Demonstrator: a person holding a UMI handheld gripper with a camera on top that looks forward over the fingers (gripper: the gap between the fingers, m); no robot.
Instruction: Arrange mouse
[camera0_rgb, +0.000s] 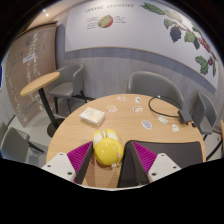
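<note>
A yellow mouse (108, 150) sits between my two fingers, high over the near part of a round wooden table (130, 112). My gripper (112, 158) is shut on the mouse. The left magenta pad (80, 157) and the right finger (128, 158) both press its sides. The mouse's rear end is hidden low between the fingers.
On the table lie a white box (92, 116), a black cable (162, 106) and several small cards (147, 124). Grey chairs (66, 84) stand around the table. A small round side table (40, 84) stands to the left. A wall with a fruit poster (190, 38) is behind.
</note>
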